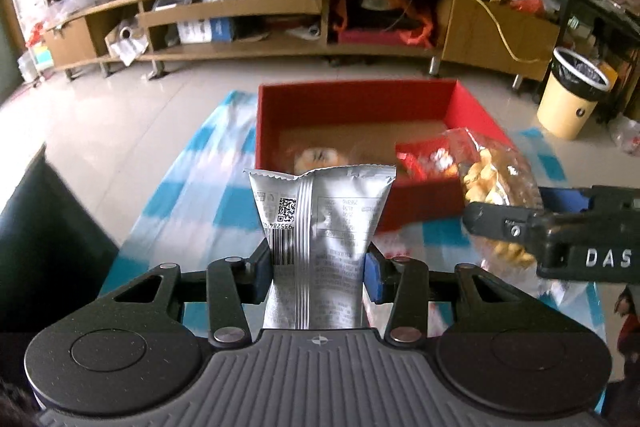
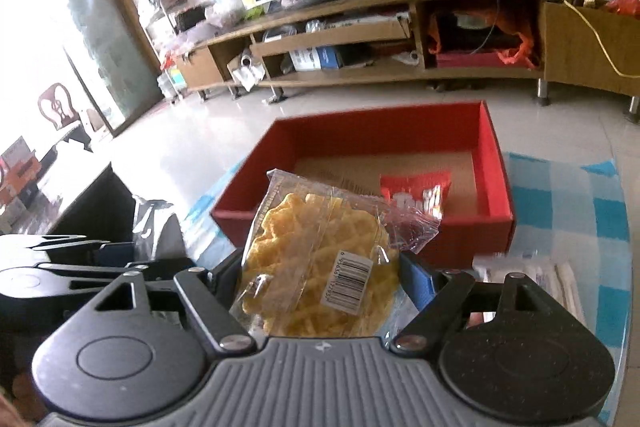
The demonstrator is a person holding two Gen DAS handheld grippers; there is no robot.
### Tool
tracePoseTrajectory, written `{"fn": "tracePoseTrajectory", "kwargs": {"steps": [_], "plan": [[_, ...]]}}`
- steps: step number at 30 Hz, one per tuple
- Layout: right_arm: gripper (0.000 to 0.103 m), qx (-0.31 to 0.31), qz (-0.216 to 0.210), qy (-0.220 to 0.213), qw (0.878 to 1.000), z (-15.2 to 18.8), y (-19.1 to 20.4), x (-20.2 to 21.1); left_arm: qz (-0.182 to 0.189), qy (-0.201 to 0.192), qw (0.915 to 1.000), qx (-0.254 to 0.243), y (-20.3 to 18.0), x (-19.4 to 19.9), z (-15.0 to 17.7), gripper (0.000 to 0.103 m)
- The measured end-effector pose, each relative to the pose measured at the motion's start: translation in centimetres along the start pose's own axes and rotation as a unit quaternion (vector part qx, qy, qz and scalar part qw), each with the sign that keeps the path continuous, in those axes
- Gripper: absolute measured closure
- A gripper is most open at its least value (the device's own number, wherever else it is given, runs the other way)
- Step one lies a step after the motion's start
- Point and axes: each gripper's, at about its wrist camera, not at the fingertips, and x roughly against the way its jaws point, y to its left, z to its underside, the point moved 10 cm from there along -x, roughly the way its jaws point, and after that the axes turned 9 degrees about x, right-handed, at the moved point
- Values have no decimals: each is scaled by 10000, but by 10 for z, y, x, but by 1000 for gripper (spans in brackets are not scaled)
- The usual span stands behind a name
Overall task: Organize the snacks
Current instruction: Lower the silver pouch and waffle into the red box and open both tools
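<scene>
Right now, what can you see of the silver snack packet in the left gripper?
The silver snack packet is a foil pouch with a crimped top edge and a centre back seam, its printed back facing the camera with a QR code, a barcode and fine text. It stands upright, pinched at its lower half by the left gripper, whose jaws press both sides. It hangs before the red box.

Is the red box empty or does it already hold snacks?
Not empty: the red box holds a red packet; much brown floor shows bare.
</scene>
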Motion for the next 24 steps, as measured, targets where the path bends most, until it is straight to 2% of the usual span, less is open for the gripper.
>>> {"fn": "tracePoseTrajectory", "kwargs": {"steps": [24], "plan": [[24,-226,415,-480,9977,-65,-51,-24,109,-384,9992,101,-41,-47,-84,50]]}}
